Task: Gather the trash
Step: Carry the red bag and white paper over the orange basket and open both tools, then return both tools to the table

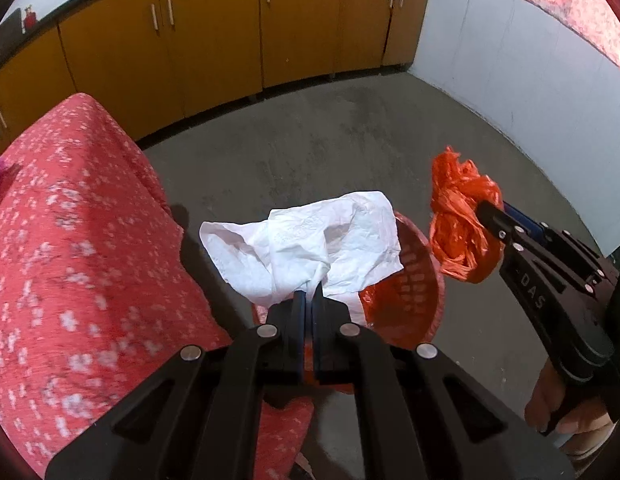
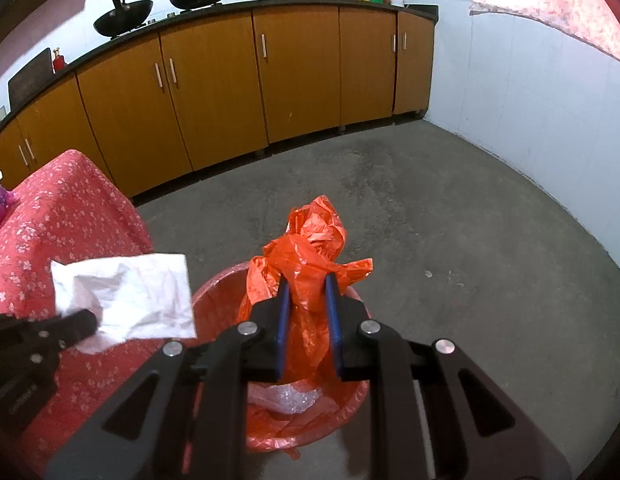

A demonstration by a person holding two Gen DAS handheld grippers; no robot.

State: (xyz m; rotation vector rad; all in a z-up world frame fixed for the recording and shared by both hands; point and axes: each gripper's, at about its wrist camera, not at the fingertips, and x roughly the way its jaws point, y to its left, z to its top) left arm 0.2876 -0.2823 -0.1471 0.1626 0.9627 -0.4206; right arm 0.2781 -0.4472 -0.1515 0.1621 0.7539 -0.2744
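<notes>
My left gripper (image 1: 308, 295) is shut on a crumpled white tissue (image 1: 310, 248), which hangs over the near rim of a red trash basket (image 1: 418, 280). In the right wrist view the same tissue (image 2: 129, 296) sits left of the basket (image 2: 217, 292), with the left gripper (image 2: 85, 322) pinching its lower edge. My right gripper (image 2: 307, 284) is shut on a crumpled orange plastic bag (image 2: 310, 248), held above the basket's mouth. From the left wrist view that orange bag (image 1: 462, 220) and the right gripper (image 1: 488, 210) are to the right of the basket. Clear plastic film (image 2: 287, 398) lies inside the basket.
A table under a red flowered cloth (image 1: 69, 240) stands close on the left, touching the basket's side. Orange cabinets (image 2: 229, 80) line the far wall, with a white wall (image 2: 530, 100) to the right. Grey concrete floor (image 2: 450, 240) spreads beyond the basket.
</notes>
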